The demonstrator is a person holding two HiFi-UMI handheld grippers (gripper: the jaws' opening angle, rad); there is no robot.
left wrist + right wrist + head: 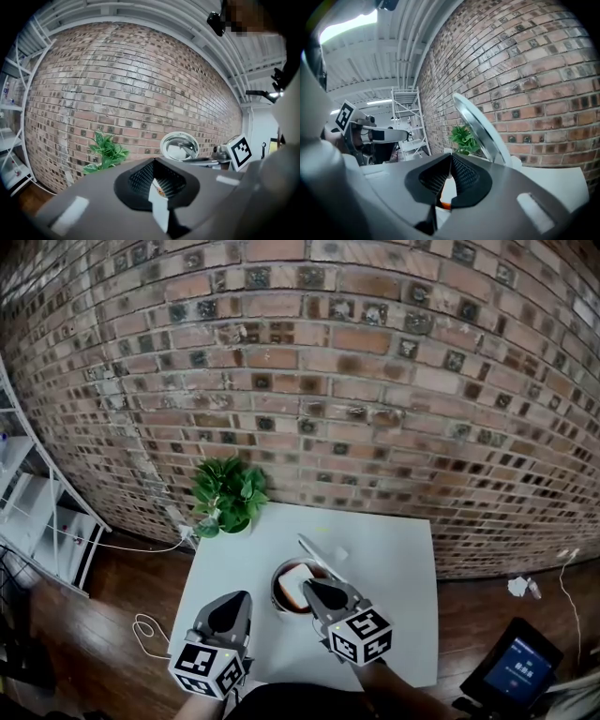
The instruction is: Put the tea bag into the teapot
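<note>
Paper slip (pixel 160 208) pinched in left claw (pixel 155 177); right claw (pixel 450 165) pinches square tea bag (pixel 294 588) over teapot (pixel 277 597).

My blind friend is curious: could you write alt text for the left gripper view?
The left gripper, jaws shut, pinches a white paper strip. Beyond stand a brick wall, a potted plant, the teapot's raised metal lid and the right gripper.

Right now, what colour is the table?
The table is white; the head view shows it best.
</note>
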